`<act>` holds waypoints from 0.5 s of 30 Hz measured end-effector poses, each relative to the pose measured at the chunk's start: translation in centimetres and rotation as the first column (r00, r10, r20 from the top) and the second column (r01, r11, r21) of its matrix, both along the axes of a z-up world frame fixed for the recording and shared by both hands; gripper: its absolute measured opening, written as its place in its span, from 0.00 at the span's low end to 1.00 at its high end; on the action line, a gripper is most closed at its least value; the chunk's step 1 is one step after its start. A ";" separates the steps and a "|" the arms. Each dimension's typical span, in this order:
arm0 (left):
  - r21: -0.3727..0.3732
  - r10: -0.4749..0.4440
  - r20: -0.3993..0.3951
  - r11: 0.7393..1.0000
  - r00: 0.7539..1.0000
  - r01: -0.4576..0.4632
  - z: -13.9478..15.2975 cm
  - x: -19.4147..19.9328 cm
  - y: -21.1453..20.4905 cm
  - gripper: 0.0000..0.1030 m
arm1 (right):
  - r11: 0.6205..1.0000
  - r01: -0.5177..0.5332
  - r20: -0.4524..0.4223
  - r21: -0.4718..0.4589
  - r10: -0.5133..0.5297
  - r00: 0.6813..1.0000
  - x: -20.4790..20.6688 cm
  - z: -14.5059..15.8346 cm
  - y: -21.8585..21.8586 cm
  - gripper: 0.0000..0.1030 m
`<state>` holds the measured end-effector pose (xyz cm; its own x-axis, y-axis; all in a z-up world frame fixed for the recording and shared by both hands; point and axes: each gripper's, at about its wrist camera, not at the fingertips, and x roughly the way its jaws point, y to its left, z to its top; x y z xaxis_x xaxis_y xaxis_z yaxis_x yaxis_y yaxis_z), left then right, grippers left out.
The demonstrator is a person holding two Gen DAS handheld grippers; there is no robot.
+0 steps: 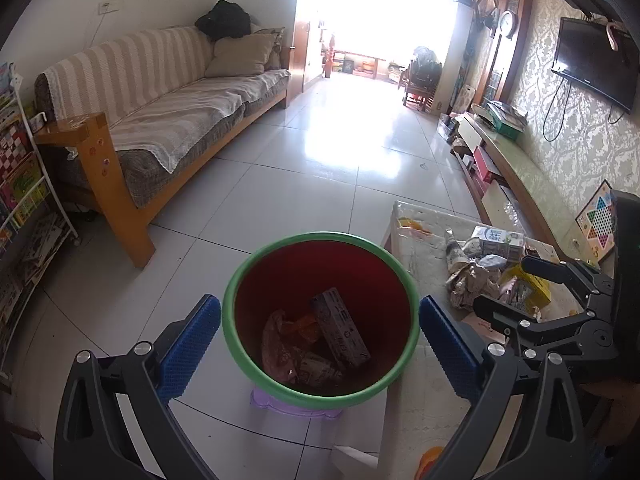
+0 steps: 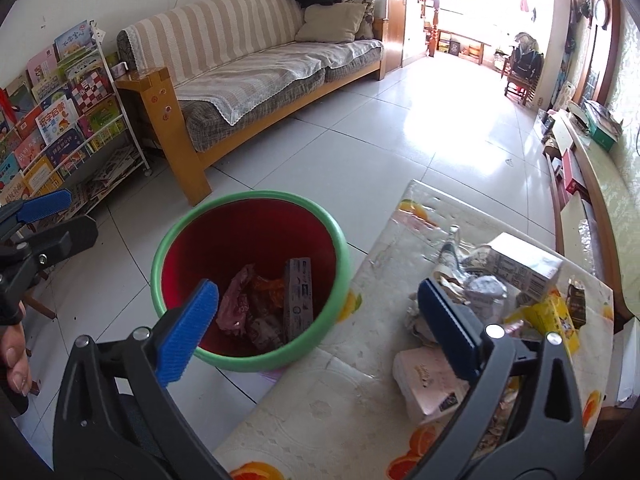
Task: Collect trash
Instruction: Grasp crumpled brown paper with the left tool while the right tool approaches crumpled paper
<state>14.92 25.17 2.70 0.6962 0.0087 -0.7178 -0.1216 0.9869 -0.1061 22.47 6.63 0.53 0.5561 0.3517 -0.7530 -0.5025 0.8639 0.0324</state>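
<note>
1. The trash left to collect lies heaped on the surface (image 2: 320, 392), to the right of the bin: crumpled paper (image 2: 486, 294), a white carton (image 2: 524, 266), a yellow box (image 2: 554, 316) and a pink packet (image 2: 428, 380) nearest the camera.
2. Handling, as a judgement: all of it looks light. The paper is soft and will crush under a pinch, so any bunched fold will do. The carton and boxes look stiffer and are best taken across their narrow faces. The pink packet may be slick.
3. The red bin (image 2: 250, 280) with a green rim sits just beside the surface's edge. It holds a grey box (image 2: 298, 294) leaning against the wall, a pink wrapper (image 2: 236, 304) and orange wrapping, with plenty of room left.
4. The right gripper (image 2: 316, 320) has its fingers spread wide with nothing between them, hovering over the bin's rim and the surface's edge.
5. The left gripper (image 1: 320, 336) is also spread and empty, above the bin.
</note>
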 end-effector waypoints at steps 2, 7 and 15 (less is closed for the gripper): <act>0.014 -0.047 -0.008 0.999 0.999 0.047 -0.2 0.4 -2.2 0.92 | 0.999 0.034 0.003 0.001 -0.034 0.999 -0.4 0.3 -2.4 0.95; -0.021 -0.128 -0.028 0.992 0.991 0.127 -0.9 1.7 -7.2 0.92 | 0.990 0.141 0.013 -0.003 -0.141 0.990 -1.3 0.7 -9.0 0.95; -0.019 -0.232 -0.052 0.973 0.971 0.231 -2.6 4.7 -15.1 0.92 | 0.956 0.292 0.001 -0.007 -0.292 0.956 -2.7 0.0 -19.9 0.95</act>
<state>19.63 10.09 0.09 0.6386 -0.1575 -0.7532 0.1044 0.9875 -0.1180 19.75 -13.26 0.50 0.6335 0.1685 -0.7552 -0.2280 0.9733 0.0259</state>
